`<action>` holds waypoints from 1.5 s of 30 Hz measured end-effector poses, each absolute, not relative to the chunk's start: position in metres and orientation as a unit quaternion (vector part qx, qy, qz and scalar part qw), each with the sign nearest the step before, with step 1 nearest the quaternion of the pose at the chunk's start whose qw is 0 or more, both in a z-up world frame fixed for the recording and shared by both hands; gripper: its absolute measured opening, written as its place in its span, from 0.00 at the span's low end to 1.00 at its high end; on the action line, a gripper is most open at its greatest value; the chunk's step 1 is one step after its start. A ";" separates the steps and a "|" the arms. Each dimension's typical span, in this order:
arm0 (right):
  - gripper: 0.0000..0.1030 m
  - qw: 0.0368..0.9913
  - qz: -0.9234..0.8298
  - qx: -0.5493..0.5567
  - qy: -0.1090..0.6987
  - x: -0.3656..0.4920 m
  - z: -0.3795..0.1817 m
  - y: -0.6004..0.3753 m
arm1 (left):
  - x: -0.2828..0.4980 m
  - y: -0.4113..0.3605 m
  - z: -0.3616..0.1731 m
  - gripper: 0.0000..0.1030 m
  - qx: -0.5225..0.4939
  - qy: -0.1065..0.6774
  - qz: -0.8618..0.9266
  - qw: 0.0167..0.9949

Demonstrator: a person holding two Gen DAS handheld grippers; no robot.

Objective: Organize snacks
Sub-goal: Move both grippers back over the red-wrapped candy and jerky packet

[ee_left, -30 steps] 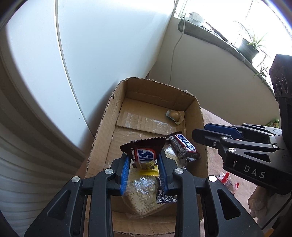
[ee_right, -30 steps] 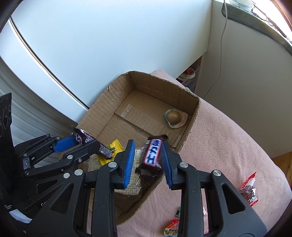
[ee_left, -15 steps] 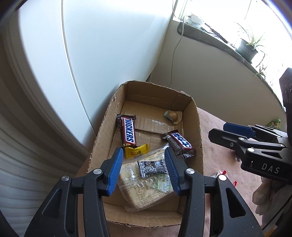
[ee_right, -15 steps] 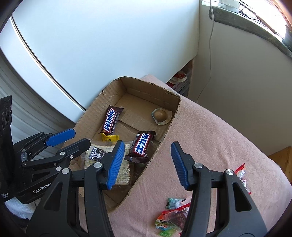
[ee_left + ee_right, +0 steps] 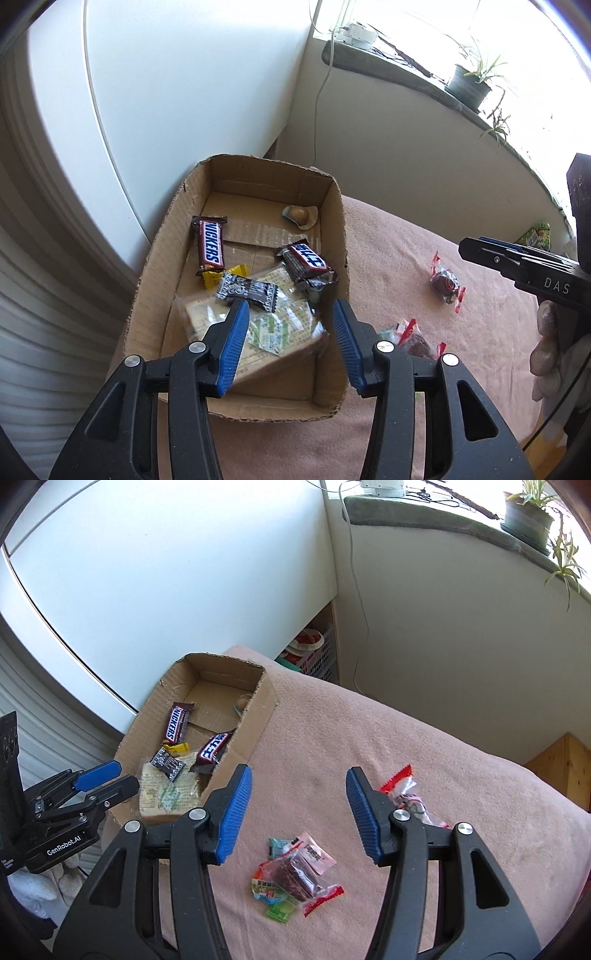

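Note:
A cardboard box (image 5: 155,280) (image 5: 266,701) stands on a pink blanket. In it lie two Snickers bars (image 5: 210,247) (image 5: 308,262), a black-wrapped snack (image 5: 247,290), a yellow candy (image 5: 214,277), a clear cracker pack (image 5: 280,328) and a small foil cup (image 5: 299,216). My left gripper (image 5: 290,328) is open and empty above the box's near end. My right gripper (image 5: 299,794) is open and empty over the blanket, above a pile of loose wrapped snacks (image 5: 295,878). A red-wrapped snack (image 5: 406,794) lies by its right finger.
A white cabinet wall (image 5: 184,92) stands behind the box. A window sill with a potted plant (image 5: 528,513) runs at the back right. A basket (image 5: 314,653) sits on the floor beyond the blanket. A wooden surface (image 5: 565,768) shows at far right.
Both grippers let go of their Snickers bars, which now lie in the box. Both have opened and pulled back; the right one has swung right over the blanket.

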State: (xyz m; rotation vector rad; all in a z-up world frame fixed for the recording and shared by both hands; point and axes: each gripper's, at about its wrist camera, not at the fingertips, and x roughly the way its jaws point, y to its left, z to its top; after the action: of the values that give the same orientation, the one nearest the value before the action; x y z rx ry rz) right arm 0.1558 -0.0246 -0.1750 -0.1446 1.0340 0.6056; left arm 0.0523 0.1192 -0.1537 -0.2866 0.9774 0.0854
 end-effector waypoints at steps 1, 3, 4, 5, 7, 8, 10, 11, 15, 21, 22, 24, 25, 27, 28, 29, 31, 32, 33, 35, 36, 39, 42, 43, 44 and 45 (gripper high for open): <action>0.55 0.823 0.280 -0.068 0.490 0.155 -0.177 -0.032 | 0.051 0.113 -0.155 0.45 -0.138 0.471 0.035 0.871; 0.64 0.823 0.268 -0.068 0.496 0.153 -0.181 -0.049 | 0.049 0.101 -0.158 0.45 -0.144 0.477 0.020 0.867; 0.66 0.824 0.262 -0.065 0.498 0.152 -0.183 -0.057 | 0.047 0.094 -0.160 0.45 -0.147 0.479 0.012 0.865; 0.66 0.825 0.256 -0.062 0.499 0.151 -0.186 -0.066 | 0.046 0.087 -0.161 0.45 -0.147 0.482 0.005 0.864; 0.66 0.826 0.242 -0.055 0.506 0.151 -0.193 -0.082 | 0.044 0.073 -0.163 0.45 -0.149 0.488 -0.012 0.860; 0.66 0.825 0.237 -0.053 0.510 0.152 -0.197 -0.090 | 0.043 0.066 -0.165 0.45 -0.151 0.491 -0.021 0.858; 0.66 0.823 0.225 -0.049 0.519 0.154 -0.204 -0.105 | 0.043 0.051 -0.169 0.45 -0.149 0.499 -0.038 0.853; 0.66 0.822 0.220 -0.047 0.523 0.154 -0.207 -0.112 | 0.043 0.044 -0.171 0.45 -0.149 0.503 -0.046 0.850; 0.66 0.818 0.214 -0.050 0.531 0.154 -0.220 -0.126 | 0.047 0.020 -0.182 0.45 -0.153 0.521 -0.074 0.836; 0.66 0.810 0.225 -0.087 0.534 0.163 -0.233 -0.118 | 0.053 -0.002 -0.199 0.45 -0.180 0.549 -0.106 0.809; 0.66 0.809 0.228 -0.094 0.533 0.166 -0.234 -0.116 | 0.055 -0.003 -0.201 0.45 -0.182 0.552 -0.105 0.807; 0.66 0.806 0.233 -0.106 0.533 0.171 -0.237 -0.110 | 0.060 -0.004 -0.206 0.45 -0.191 0.558 -0.102 0.801; 0.66 0.805 0.235 -0.111 0.534 0.174 -0.238 -0.108 | 0.062 -0.004 -0.208 0.45 -0.197 0.560 -0.102 0.798; 0.66 0.800 0.240 -0.119 0.537 0.181 -0.242 -0.102 | 0.066 -0.003 -0.213 0.45 -0.205 0.566 -0.099 0.793; 0.66 0.799 0.239 -0.123 0.538 0.184 -0.245 -0.100 | 0.069 -0.003 -0.215 0.45 -0.209 0.568 -0.097 0.790; 0.66 0.798 0.239 -0.126 0.538 0.186 -0.246 -0.098 | 0.071 -0.002 -0.217 0.45 -0.213 0.570 -0.095 0.787; 0.66 0.796 0.243 -0.132 0.538 0.190 -0.249 -0.095 | 0.075 -0.002 -0.221 0.45 -0.221 0.574 -0.093 0.783; 0.66 0.795 0.245 -0.136 0.539 0.192 -0.251 -0.092 | 0.077 -0.002 -0.223 0.45 -0.219 0.575 -0.090 0.783; 0.66 0.793 0.246 -0.140 0.539 0.193 -0.252 -0.091 | 0.079 -0.003 -0.225 0.45 -0.215 0.578 -0.086 0.783; 0.66 0.792 0.246 -0.145 0.540 0.195 -0.255 -0.088 | 0.084 -0.006 -0.229 0.45 -0.212 0.580 -0.083 0.782; 0.66 0.790 0.247 -0.146 0.541 0.197 -0.257 -0.087 | 0.086 -0.007 -0.229 0.45 -0.208 0.580 -0.082 0.784; 0.66 0.787 0.248 -0.144 0.546 0.202 -0.262 -0.086 | 0.095 -0.011 -0.230 0.45 -0.188 0.578 -0.074 0.791; 0.66 0.783 0.249 -0.144 0.552 0.207 -0.269 -0.085 | 0.102 -0.020 -0.231 0.45 -0.165 0.574 -0.077 0.798; 0.66 0.781 0.249 -0.143 0.554 0.209 -0.272 -0.084 | 0.105 -0.024 -0.232 0.45 -0.156 0.574 -0.079 0.800; 0.66 0.780 0.249 -0.144 0.556 0.211 -0.275 -0.083 | 0.107 -0.027 -0.233 0.45 -0.148 0.573 -0.081 0.802; 0.66 0.779 0.248 -0.145 0.557 0.212 -0.277 -0.082 | 0.108 -0.030 -0.234 0.45 -0.144 0.570 -0.087 0.805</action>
State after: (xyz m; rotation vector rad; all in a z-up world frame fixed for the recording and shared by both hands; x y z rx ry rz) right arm 0.2125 -0.0821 -0.2768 -0.3138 1.2046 0.5352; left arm 0.1084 -0.0296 -0.2341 -0.3077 1.2198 -0.1867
